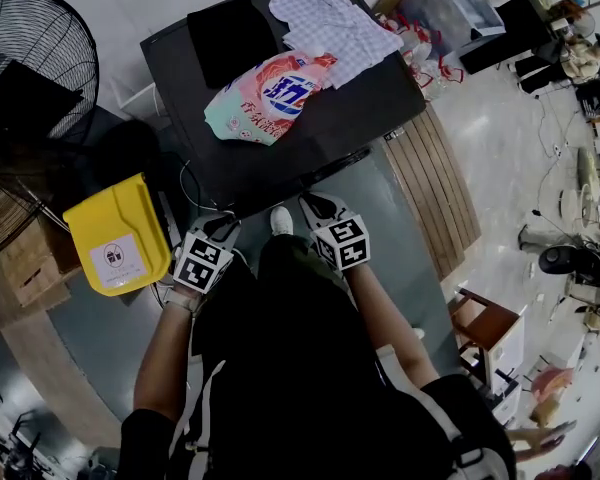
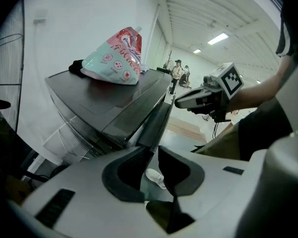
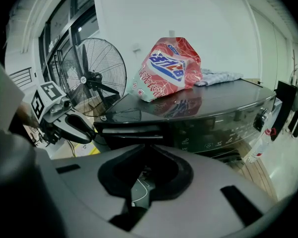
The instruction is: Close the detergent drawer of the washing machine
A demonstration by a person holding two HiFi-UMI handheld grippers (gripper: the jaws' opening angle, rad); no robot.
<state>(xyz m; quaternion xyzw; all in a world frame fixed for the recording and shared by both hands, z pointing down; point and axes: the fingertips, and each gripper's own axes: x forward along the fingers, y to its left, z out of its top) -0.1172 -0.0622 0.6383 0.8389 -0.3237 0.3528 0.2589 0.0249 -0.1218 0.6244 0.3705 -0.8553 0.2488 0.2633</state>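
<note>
The dark washing machine [image 1: 360, 108] stands in front of me, and its detergent drawer [image 3: 131, 129] sticks out of the front panel at the left of the controls. In the left gripper view the drawer [image 2: 156, 123] juts out just beyond the jaws. My left gripper [image 2: 155, 150] is open, with a gap between the tips and nothing in it. My right gripper [image 3: 148, 148] is shut on nothing, aimed at the drawer front. In the head view both the left gripper [image 1: 223, 226] and the right gripper [image 1: 315, 206] hover close before the machine's front edge.
A pink detergent bag [image 1: 270, 93] lies on the machine's top, with a checked cloth [image 1: 335, 18] and a black cloth [image 1: 230, 38] behind it. A yellow bin [image 1: 120, 233] and a big fan [image 1: 30, 118] stand at the left. A wooden platform [image 1: 435, 198] lies to the right.
</note>
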